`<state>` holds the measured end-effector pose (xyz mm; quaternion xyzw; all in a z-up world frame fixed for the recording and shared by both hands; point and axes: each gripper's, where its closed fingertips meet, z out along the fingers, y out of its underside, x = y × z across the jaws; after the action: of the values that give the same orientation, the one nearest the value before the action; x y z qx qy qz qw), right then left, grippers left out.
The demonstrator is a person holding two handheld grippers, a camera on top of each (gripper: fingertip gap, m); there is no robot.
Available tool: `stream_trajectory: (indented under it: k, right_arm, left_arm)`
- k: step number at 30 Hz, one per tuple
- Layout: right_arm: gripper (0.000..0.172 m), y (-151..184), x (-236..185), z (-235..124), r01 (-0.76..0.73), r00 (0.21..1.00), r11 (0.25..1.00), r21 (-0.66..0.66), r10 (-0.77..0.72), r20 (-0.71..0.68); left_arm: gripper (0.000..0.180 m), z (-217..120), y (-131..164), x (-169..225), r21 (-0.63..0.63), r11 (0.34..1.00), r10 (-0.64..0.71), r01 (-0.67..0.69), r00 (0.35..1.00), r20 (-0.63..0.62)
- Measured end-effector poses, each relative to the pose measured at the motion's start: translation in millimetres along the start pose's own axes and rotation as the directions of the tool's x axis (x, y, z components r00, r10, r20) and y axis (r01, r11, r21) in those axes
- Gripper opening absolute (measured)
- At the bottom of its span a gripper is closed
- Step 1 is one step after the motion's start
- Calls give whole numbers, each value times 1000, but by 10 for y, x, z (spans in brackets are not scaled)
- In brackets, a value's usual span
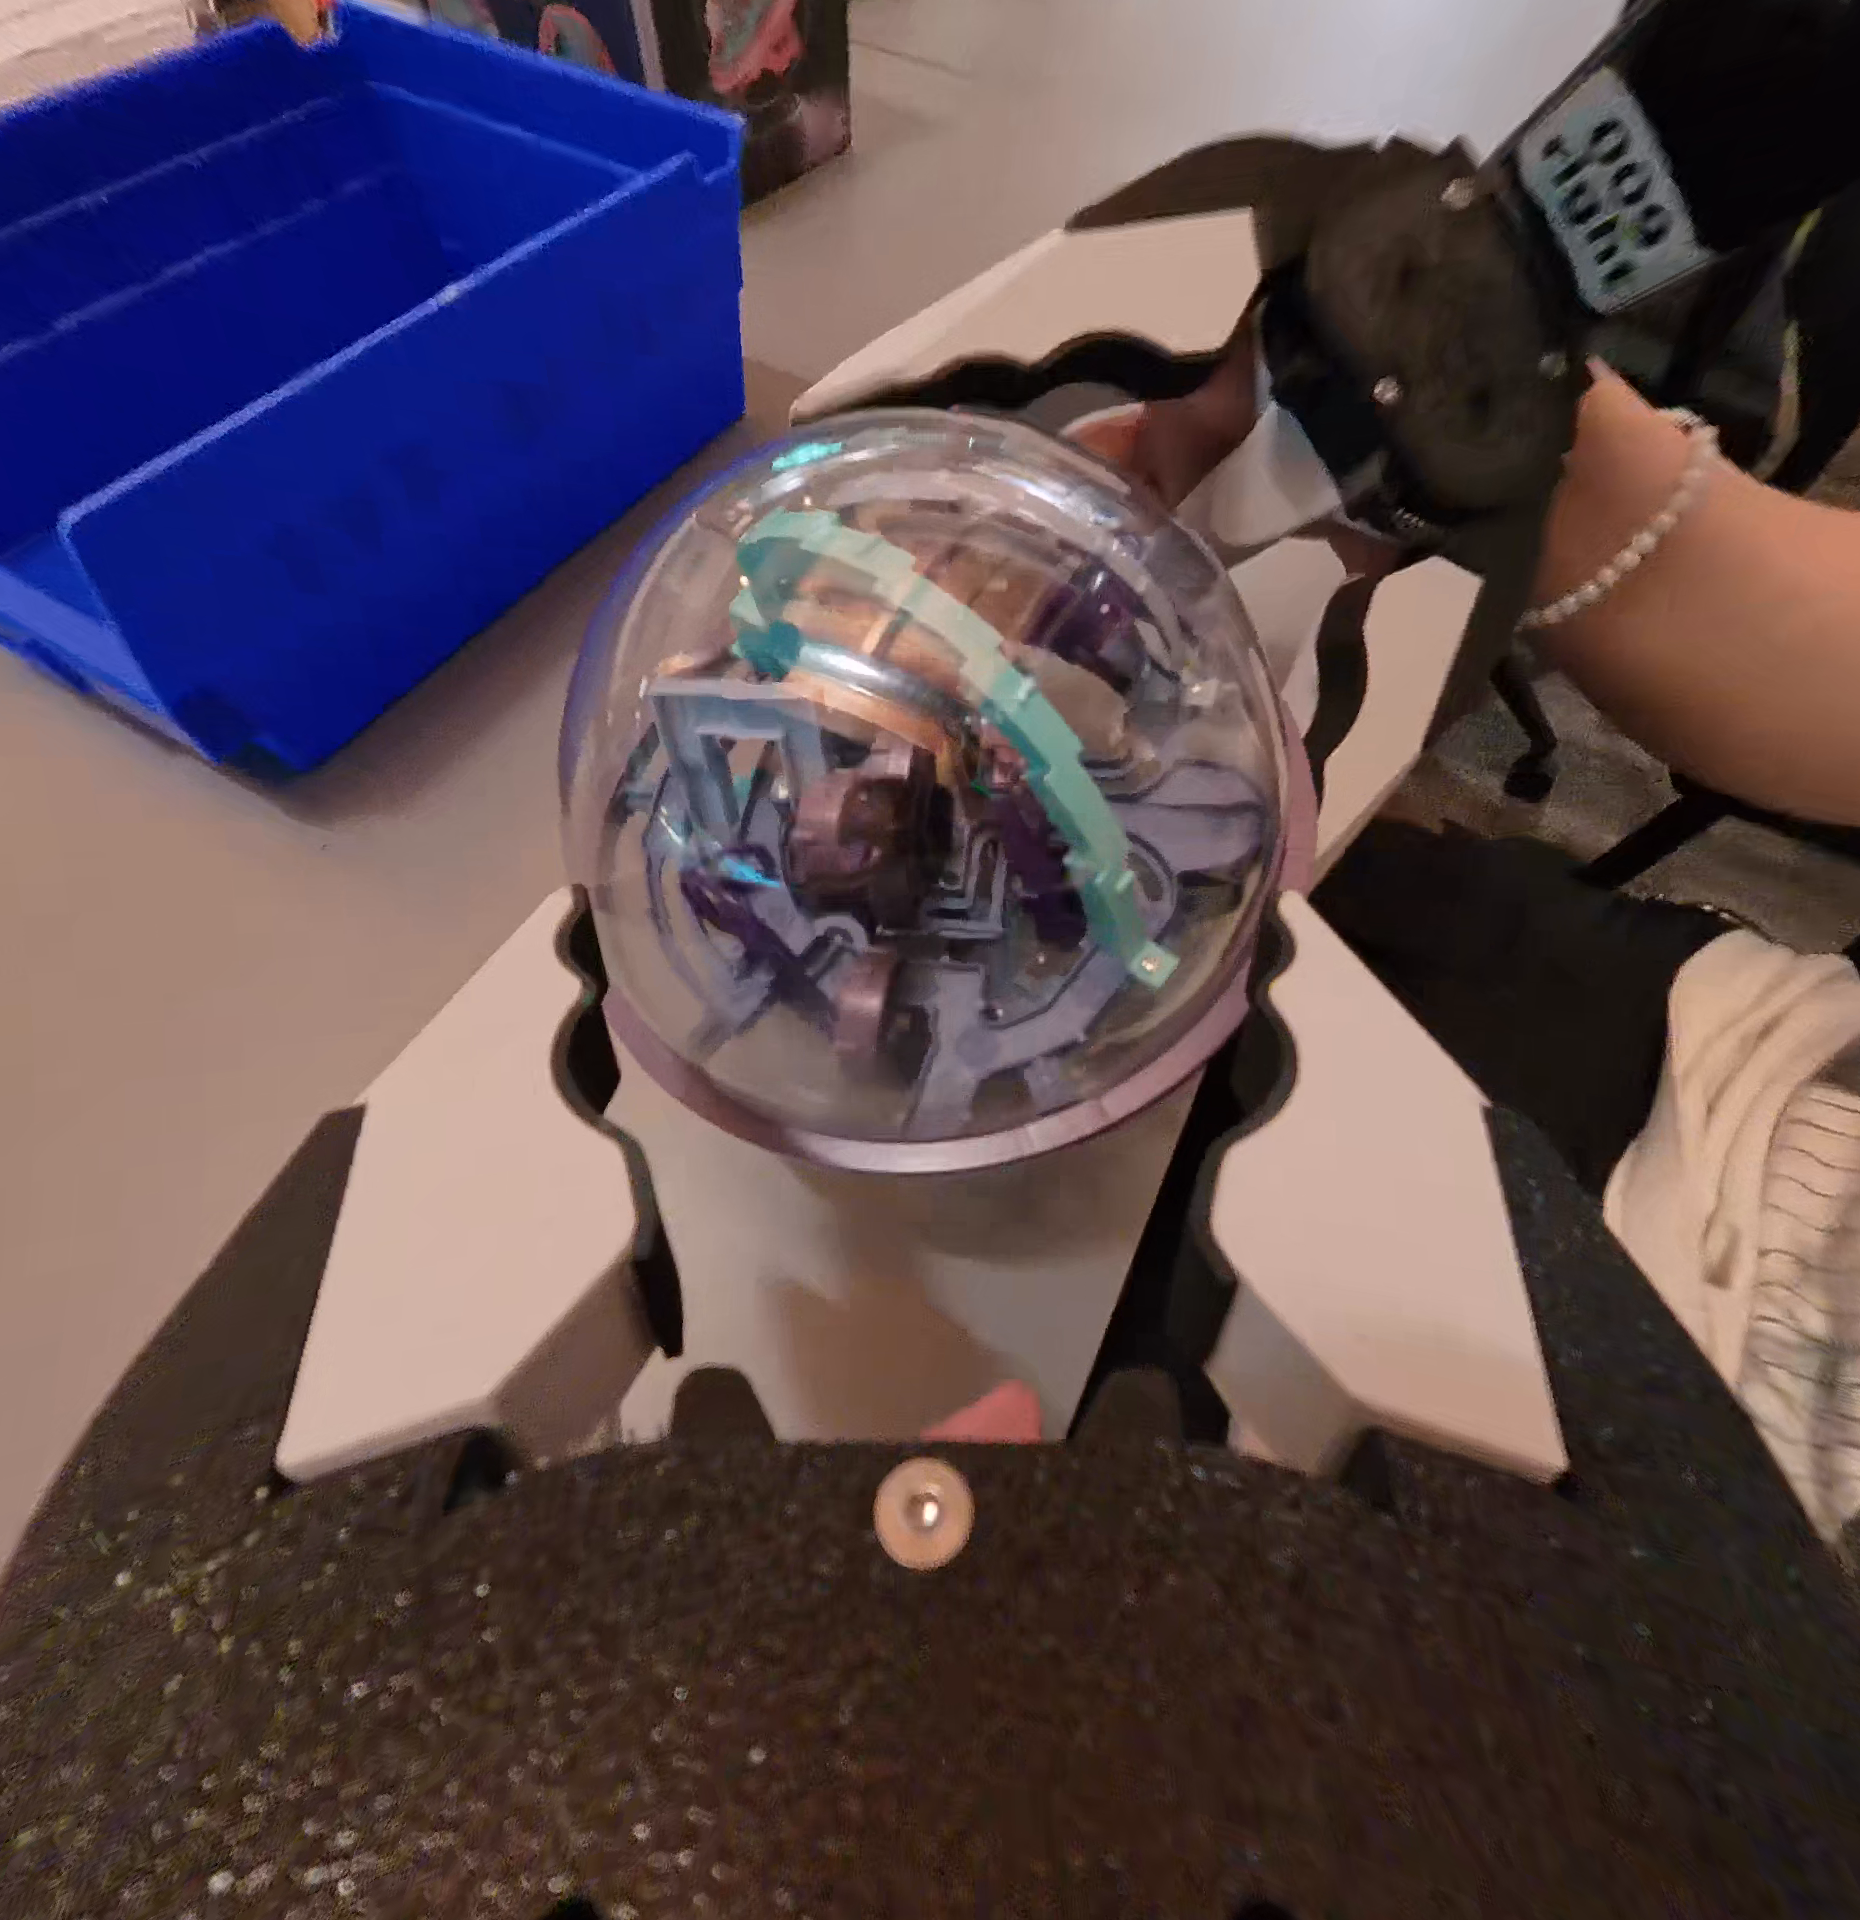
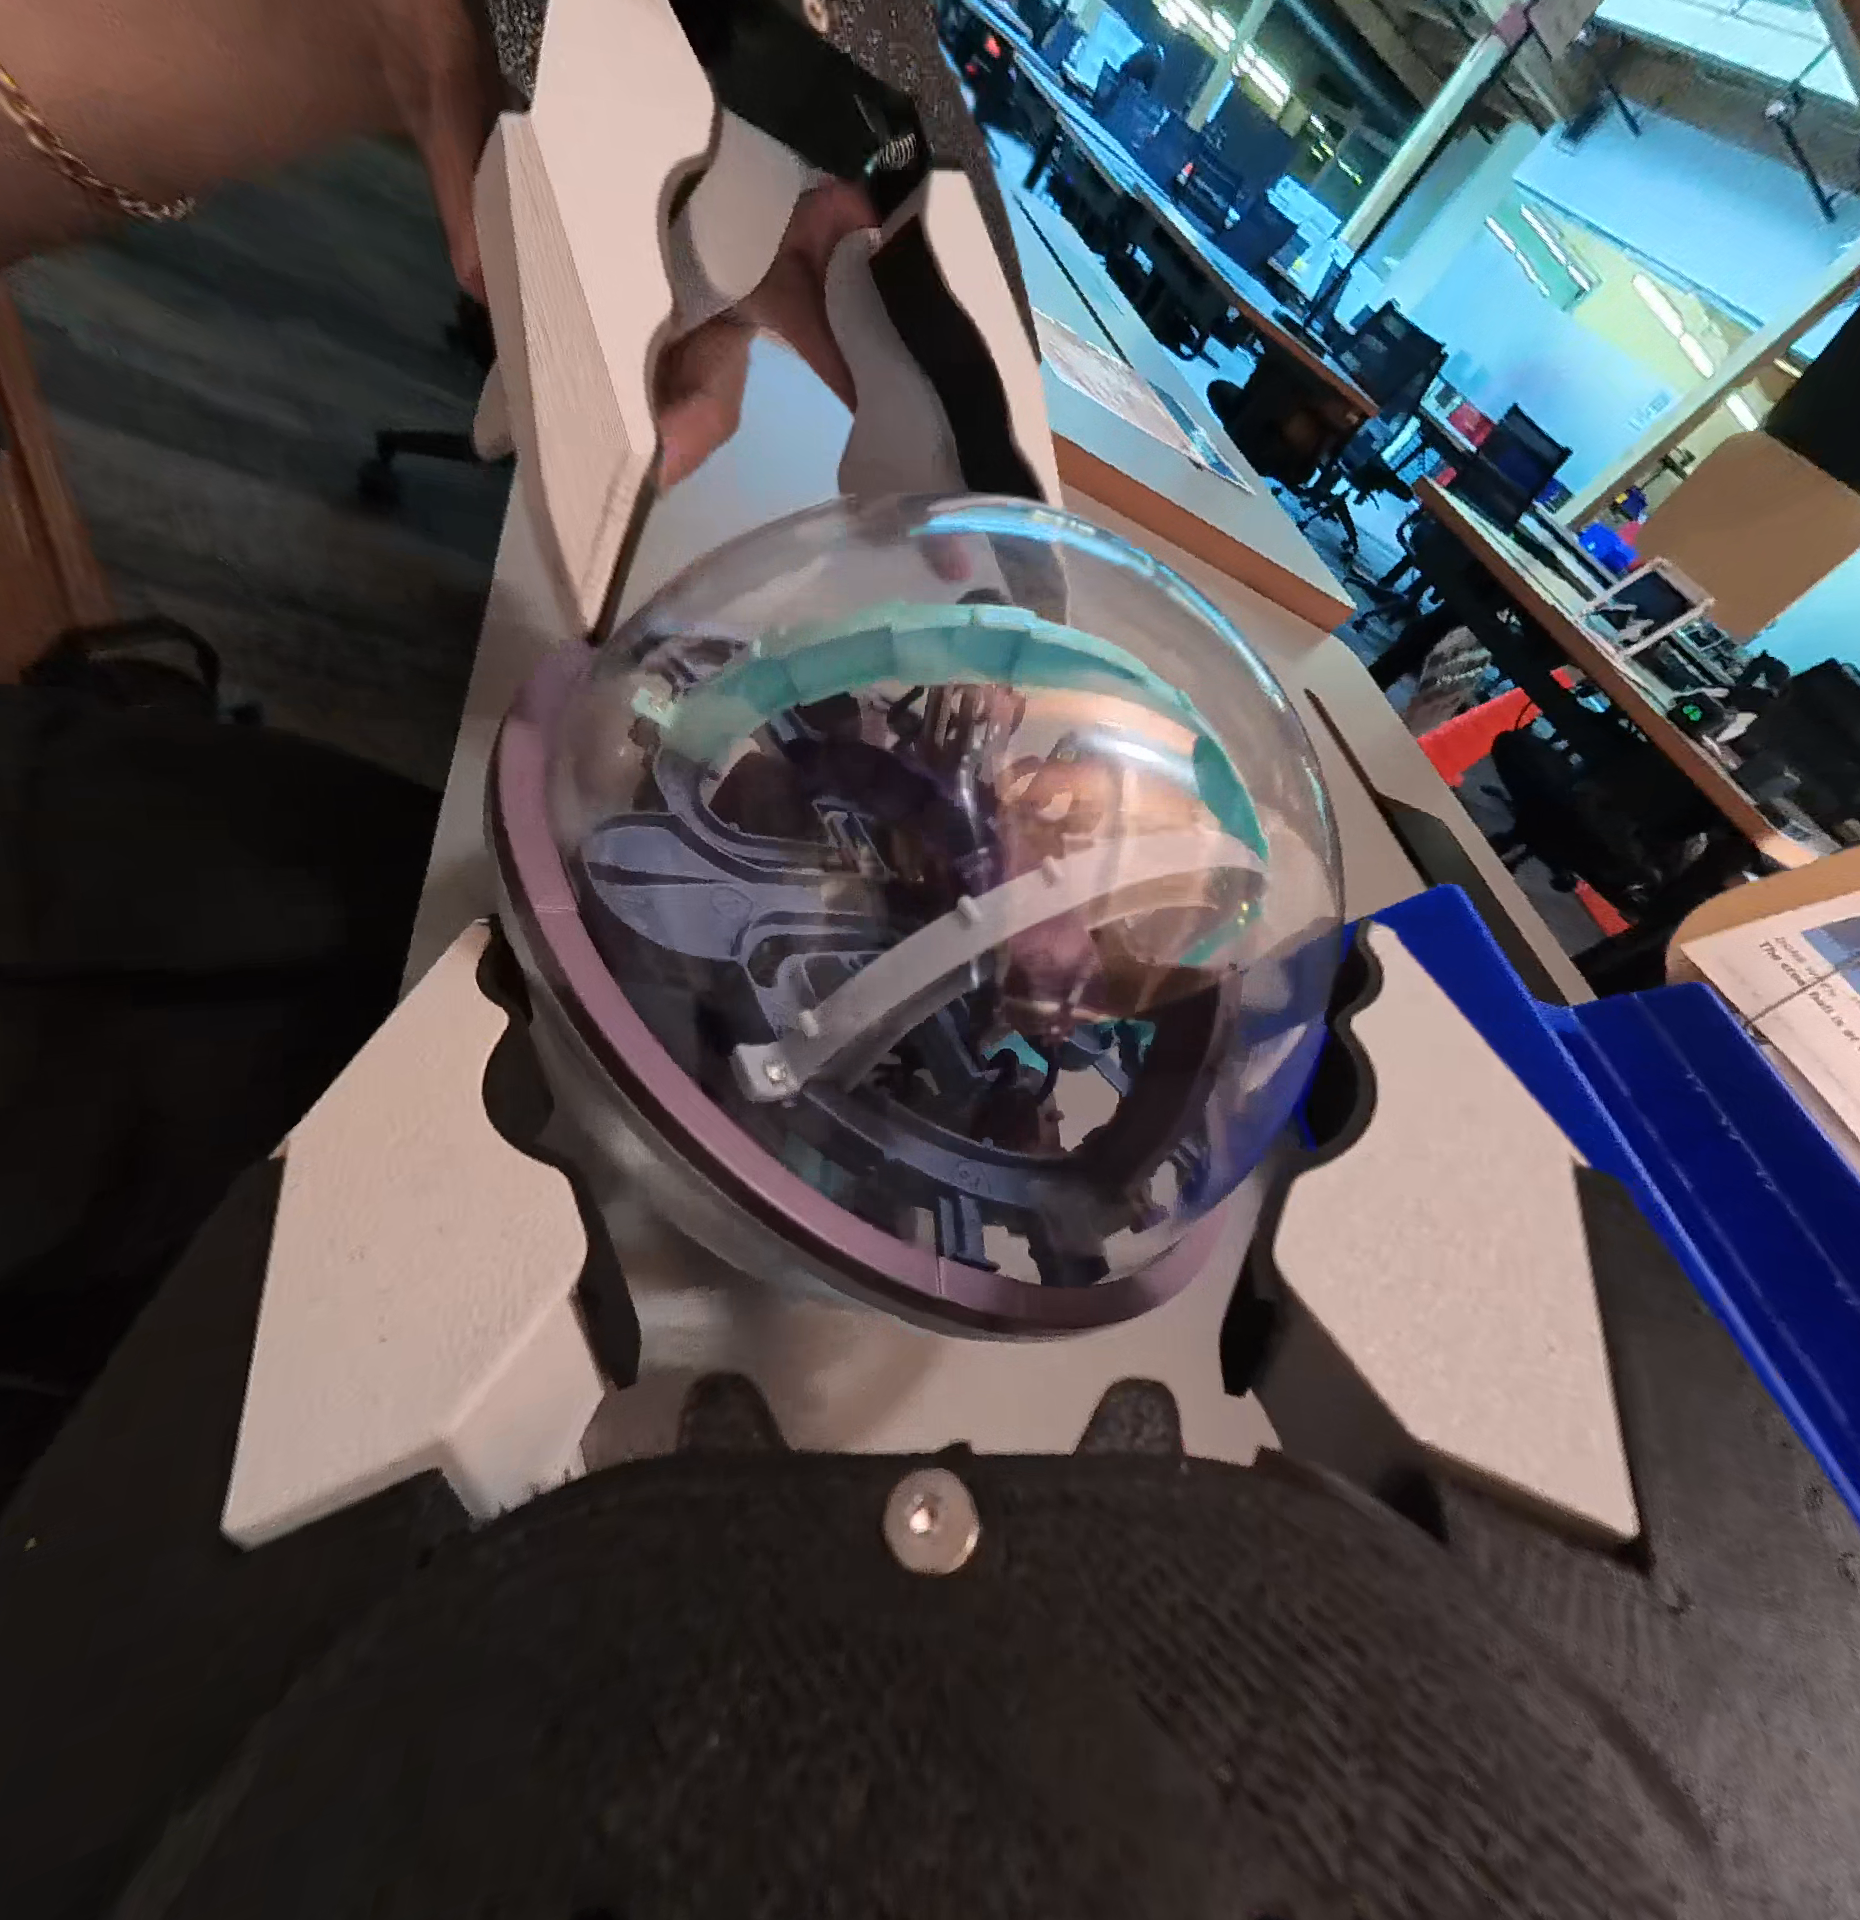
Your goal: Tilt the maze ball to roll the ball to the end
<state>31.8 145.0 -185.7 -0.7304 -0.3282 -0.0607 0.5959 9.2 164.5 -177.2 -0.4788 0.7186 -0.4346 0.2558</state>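
Observation:
The maze ball [image 1: 905, 790] is a clear sphere with a mauve ring at its equator and teal, grey and purple tracks inside. It is held above the table [image 1: 178, 987]. My left gripper [image 1: 931, 966] is shut on it, with the white fingers [image 1: 469, 1195] pressing on both sides near the ring. My right gripper [image 1: 1165, 488] holds the far side from the upper right. In the right wrist view the maze ball [image 2: 905, 914] sits tilted between the right gripper's [image 2: 926, 997] pads. The left gripper [image 2: 801, 540] holds it from above. I cannot make out the small ball inside.
A blue divided bin [image 1: 386, 416] stands on the table to the left, and it also shows in the right wrist view [image 2: 1684, 1091]. Printed paper [image 2: 1819, 987] lies beyond it. A person's forearm [image 1: 1684, 644] and lap are at right. Desks and chairs fill the room behind.

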Motion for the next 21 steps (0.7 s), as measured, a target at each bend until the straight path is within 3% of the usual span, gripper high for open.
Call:
stream_trajectory:
  k: [3,6,9,15,17,19,21]
  right_arm:
    - [146,36,-20,-20,-17,999,1000,2,17,29]
    - [145,62,-25,-44,-62,997,998,-13,62,45]
    - [149,34,-9,-96,-199,978,980,-1,198,70]
    - [145,-238,143,-188,-521,853,841,148,507,123]
    - [145,-120,158,-141,-515,857,849,116,508,85]
    - [158,-12,76,-116,-479,876,876,64,471,103]
    - [156,-29,53,-147,-453,889,888,79,442,124]
  left_arm:
    - [126,39,-36,-37,73,996,-53,57,997,-53]
    - [136,156,78,-1,28,990,-135,139,984,-117]
    - [139,245,121,37,-5,990,-140,141,984,-109]
    - [140,315,137,116,-48,991,-132,128,987,-90]
    - [141,329,115,140,-42,992,-122,118,989,-87]
    - [143,320,116,244,-44,995,-92,87,986,-140]
    - [145,286,147,265,-48,997,-63,56,985,-160]
